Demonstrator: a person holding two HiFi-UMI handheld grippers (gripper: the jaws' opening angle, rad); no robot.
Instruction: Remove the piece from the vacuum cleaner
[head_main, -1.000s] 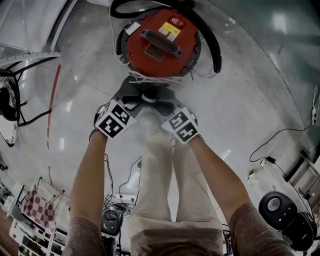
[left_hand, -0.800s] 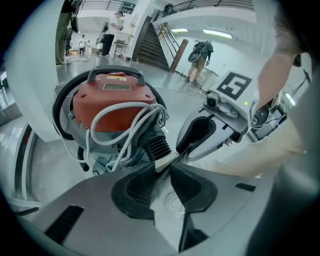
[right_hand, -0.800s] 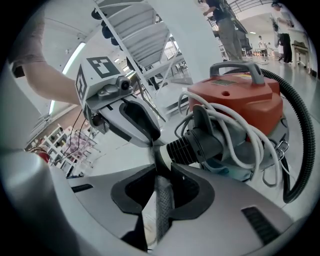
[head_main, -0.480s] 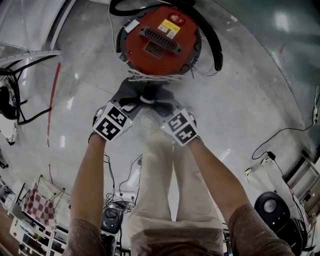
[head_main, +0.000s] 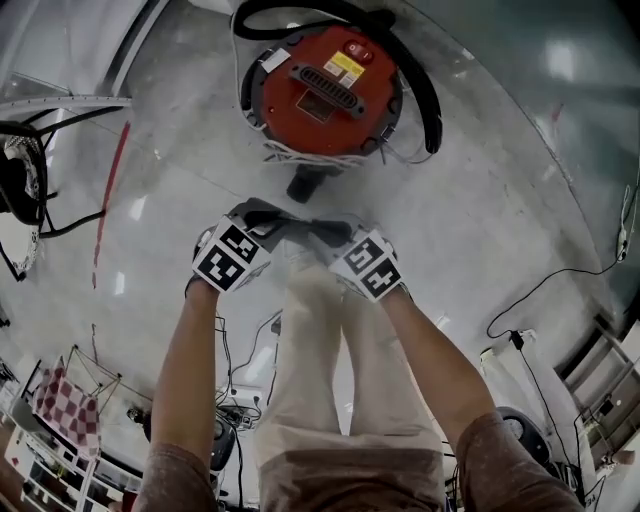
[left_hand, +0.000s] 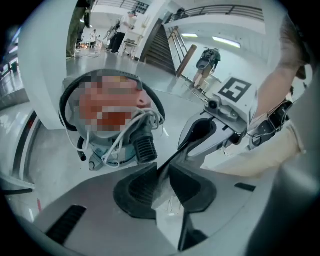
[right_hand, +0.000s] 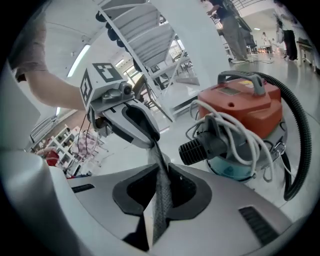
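Piece of flat dark-grey plastic (head_main: 296, 222) just clear of black ribbed port (head_main: 305, 186) on red round vacuum cleaner (head_main: 320, 95); long axis crosswise between hands; fingers of left gripper (left_hand: 160, 172) and right gripper (right_hand: 161, 175) clamped on opposite ends, just tightened.

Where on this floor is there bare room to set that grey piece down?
Bare floor: right of the red vacuum cleaner, out to the thin black cable; also left of it, up to the red stripe. Crowded: the lower left corner, with racks and cords.

Vac label (head_main: 343, 68) txt too small.
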